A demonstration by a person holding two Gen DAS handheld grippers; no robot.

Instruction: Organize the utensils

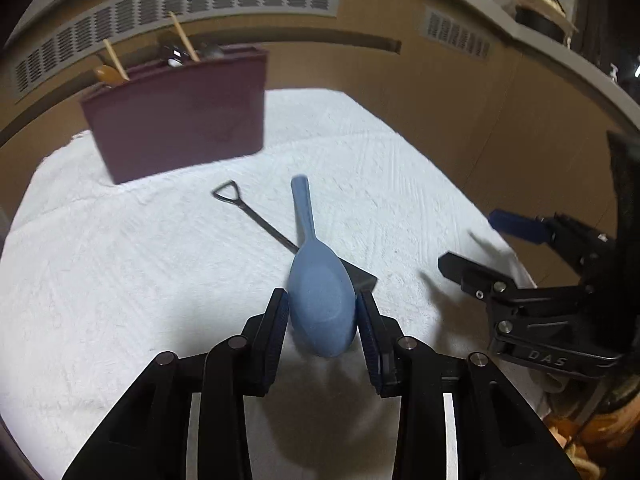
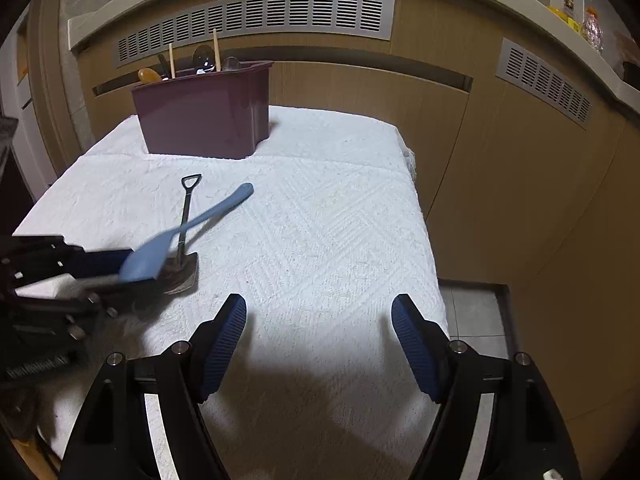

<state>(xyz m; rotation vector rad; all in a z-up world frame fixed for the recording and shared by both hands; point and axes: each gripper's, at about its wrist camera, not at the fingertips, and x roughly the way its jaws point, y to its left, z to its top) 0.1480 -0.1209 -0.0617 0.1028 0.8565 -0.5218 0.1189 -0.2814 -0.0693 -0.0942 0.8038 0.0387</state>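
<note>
My left gripper point(image 1: 322, 302) is shut on the bowl of a blue spoon point(image 1: 320, 300), its handle pointing away toward the bin. In the right wrist view the blue spoon point(image 2: 176, 236) is held above the cloth by the left gripper point(image 2: 120, 268). A small black shovel-shaped utensil point(image 1: 256, 216) lies on the white cloth under the spoon; it also shows in the right wrist view point(image 2: 185, 236). A maroon utensil bin point(image 1: 176, 116) stands at the back holding several utensils; it shows in the right wrist view too point(image 2: 204, 112). My right gripper point(image 2: 318, 312) is open and empty over the cloth.
A white textured cloth point(image 2: 320, 232) covers the table. Wooden panels with vent grilles point(image 2: 256, 20) rise behind it. The table's right edge drops to a tiled floor point(image 2: 476, 312). The right gripper point(image 1: 472, 248) shows at the right of the left wrist view.
</note>
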